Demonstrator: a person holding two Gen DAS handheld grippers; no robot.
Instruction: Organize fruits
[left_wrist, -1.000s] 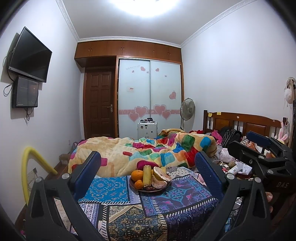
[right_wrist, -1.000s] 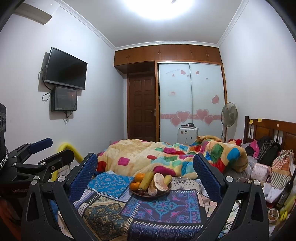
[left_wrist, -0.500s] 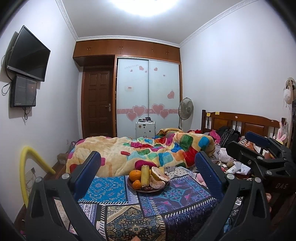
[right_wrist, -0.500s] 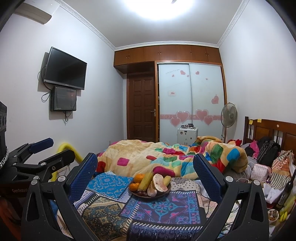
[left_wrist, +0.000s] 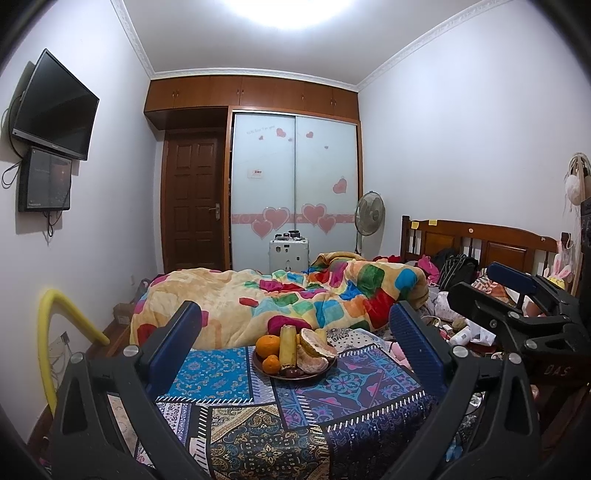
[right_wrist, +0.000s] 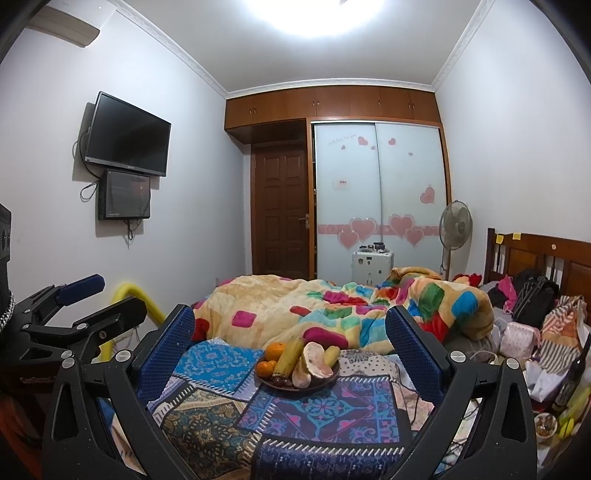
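Note:
A dark round plate (left_wrist: 295, 376) of fruit sits on a patterned cloth (left_wrist: 280, 413) over a small table. On it are two oranges (left_wrist: 268, 346), an upright corn cob (left_wrist: 288, 343), peeled pomelo pieces (left_wrist: 314, 350) and small dark fruits. The plate also shows in the right wrist view (right_wrist: 317, 384). My left gripper (left_wrist: 295, 325) is open and empty, well short of the plate. My right gripper (right_wrist: 290, 325) is open and empty, also short of it. Each gripper shows at the side of the other's view.
Behind the table is a bed with a colourful quilt (left_wrist: 295, 299) and a wooden headboard (left_wrist: 480, 240). Bags and clutter (right_wrist: 535, 332) lie to the right. A yellow foam tube (left_wrist: 48, 332) stands at the left wall under a TV (left_wrist: 55, 107).
Both views have shifted slightly; the plate sits a little nearer and more central in the left wrist view. Both grippers stay open and empty.

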